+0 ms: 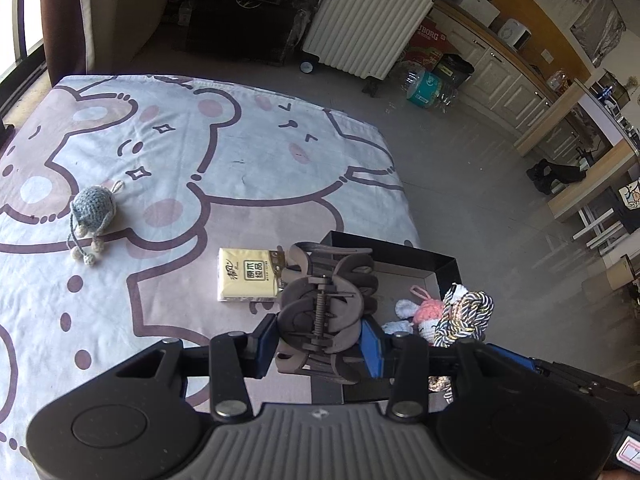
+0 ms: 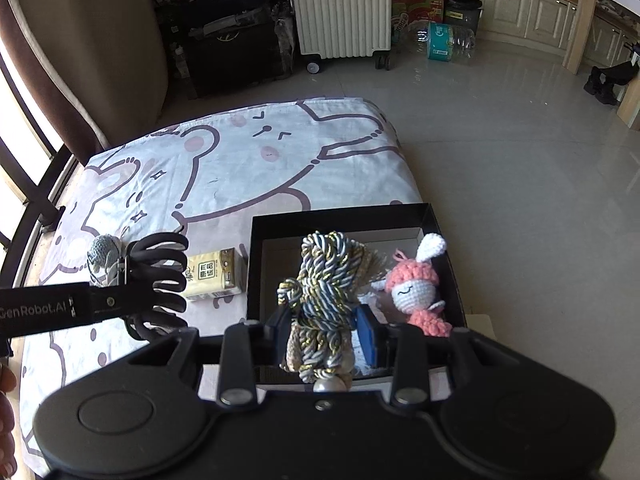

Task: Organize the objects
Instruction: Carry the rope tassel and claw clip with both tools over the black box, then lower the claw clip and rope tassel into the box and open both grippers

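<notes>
Left wrist view. The left gripper (image 1: 322, 334) has its blue pads clamped on a brown hair claw clip (image 1: 320, 304), gripped across its hinge and spring. The clip hangs above the cartoon-print bedcover (image 1: 168, 152), at the near left edge of the black box (image 1: 444, 270). A yellow tissue packet (image 1: 248, 276) lies on the cover just left of the box. A grey crochet toy (image 1: 90, 210) lies well apart, further left. Inside the box rests a pink crochet doll (image 1: 428, 312). A striped rope knot (image 1: 464, 312), carried by the other gripper, shows at the right.

Right wrist view. The right gripper (image 2: 324, 332) has its pads clamped on the striped rope knot (image 2: 326, 280), which is held over the open black box (image 2: 344, 220). The pink crochet doll (image 2: 412, 288) lies in the right part of the box, near the knot. To the left, the hair claw clip (image 2: 160, 280) is seen in the left gripper, over the cover and beside the tissue packet (image 2: 214, 276).

Procedure, as judged from this position. The step in hand appears to be delivery of both held items into the box.
- Bring each item fully inside the box walls before opening the pads.
- Lower the knot toward bare box floor, left of the doll, to avoid stacking.
- Clear the near left wall with the clip; its teeth could catch the rim.
- Release one item at a time.
</notes>
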A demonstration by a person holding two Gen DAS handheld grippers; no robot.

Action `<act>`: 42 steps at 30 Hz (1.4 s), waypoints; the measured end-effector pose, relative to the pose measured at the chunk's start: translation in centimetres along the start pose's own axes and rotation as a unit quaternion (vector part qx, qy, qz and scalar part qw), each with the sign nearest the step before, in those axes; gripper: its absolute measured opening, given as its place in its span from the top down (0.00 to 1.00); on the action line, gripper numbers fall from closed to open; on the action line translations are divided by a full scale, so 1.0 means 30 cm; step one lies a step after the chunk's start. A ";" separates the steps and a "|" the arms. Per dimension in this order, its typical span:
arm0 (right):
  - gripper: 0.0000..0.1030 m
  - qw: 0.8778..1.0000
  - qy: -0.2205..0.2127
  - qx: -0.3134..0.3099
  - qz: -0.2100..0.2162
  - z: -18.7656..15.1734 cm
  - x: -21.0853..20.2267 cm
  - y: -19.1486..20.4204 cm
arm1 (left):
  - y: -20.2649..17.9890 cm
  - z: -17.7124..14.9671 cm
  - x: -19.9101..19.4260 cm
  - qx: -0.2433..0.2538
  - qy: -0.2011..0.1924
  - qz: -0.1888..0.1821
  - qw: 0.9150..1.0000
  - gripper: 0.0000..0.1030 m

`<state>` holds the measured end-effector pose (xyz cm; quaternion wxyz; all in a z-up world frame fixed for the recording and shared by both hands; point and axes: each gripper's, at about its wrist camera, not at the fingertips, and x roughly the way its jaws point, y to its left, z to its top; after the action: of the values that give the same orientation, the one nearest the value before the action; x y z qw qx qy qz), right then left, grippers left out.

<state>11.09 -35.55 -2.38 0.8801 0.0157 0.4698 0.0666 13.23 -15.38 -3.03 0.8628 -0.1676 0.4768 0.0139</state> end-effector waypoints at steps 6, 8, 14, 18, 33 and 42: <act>0.65 1.000 -0.002 0.001 -0.007 -0.006 0.006 -0.037 | -0.042 -0.005 0.036 -0.003 0.000 -0.012 1.000 0.57; 0.65 1.000 -0.002 0.003 -0.009 -0.007 0.009 -0.049 | -0.052 -0.004 0.049 -0.006 -0.001 -0.018 1.000 0.57; 0.65 1.000 -0.005 0.006 -0.026 -0.011 0.016 -0.084 | -0.082 -0.009 0.098 -0.025 0.007 -0.037 0.999 0.57; 0.65 0.999 -0.004 0.012 -0.030 -0.010 0.025 -0.105 | -0.100 -0.013 0.134 -0.027 0.005 -0.038 0.999 0.57; 0.95 0.999 -0.001 0.037 -0.028 0.000 0.057 -0.146 | -0.113 -0.037 0.280 -0.030 0.045 -0.023 0.998 0.57; 0.86 0.997 0.019 0.064 -0.024 -0.022 0.092 -0.171 | -0.118 -0.054 0.310 -0.026 0.067 -0.006 0.997 0.55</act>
<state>12.60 -40.30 -5.48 0.8695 0.0594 0.4901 0.0160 17.62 -20.47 -10.55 0.8242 -0.1937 0.5321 0.0100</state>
